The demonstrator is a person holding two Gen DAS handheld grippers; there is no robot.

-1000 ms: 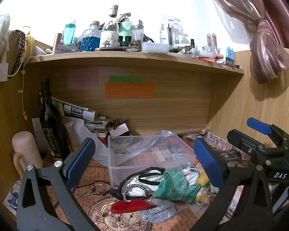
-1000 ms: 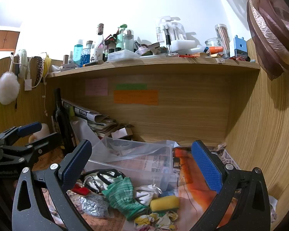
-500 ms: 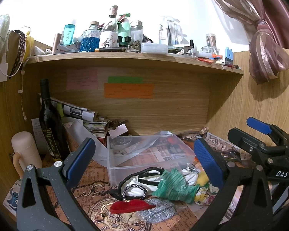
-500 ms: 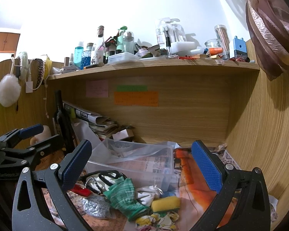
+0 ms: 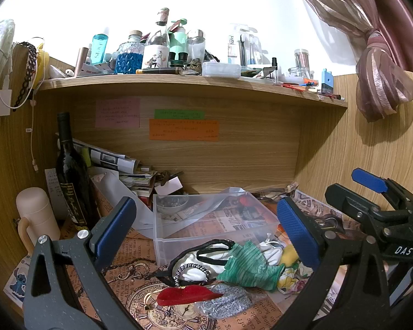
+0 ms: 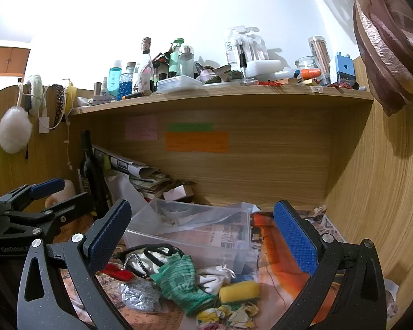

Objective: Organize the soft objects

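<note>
A pile of soft things lies on the desk in front of a clear plastic bin (image 5: 212, 220) (image 6: 195, 233): a green knit glove (image 5: 247, 266) (image 6: 181, 280), a white and black pouch (image 5: 201, 258) (image 6: 151, 255), a red cloth piece (image 5: 187, 294) (image 6: 115, 272), a silver mesh pad (image 5: 225, 302) (image 6: 140, 294), a yellow sponge (image 6: 239, 288) (image 5: 289, 255) and a floral cloth (image 6: 228, 313). My left gripper (image 5: 206, 233) is open and empty above the pile. My right gripper (image 6: 203, 236) is open and empty, to the right of the left one.
A dark wine bottle (image 5: 71, 176) and a cream flask (image 5: 35, 217) stand at the left. Stacked papers (image 5: 118, 165) lean at the back. A shelf (image 5: 192, 82) crowded with bottles runs overhead. A wooden wall (image 6: 385, 192) closes the right side. A curtain (image 5: 377, 55) hangs upper right.
Both grippers have drifted very slightly; the scene is nearly the same. Both stay open and empty.
</note>
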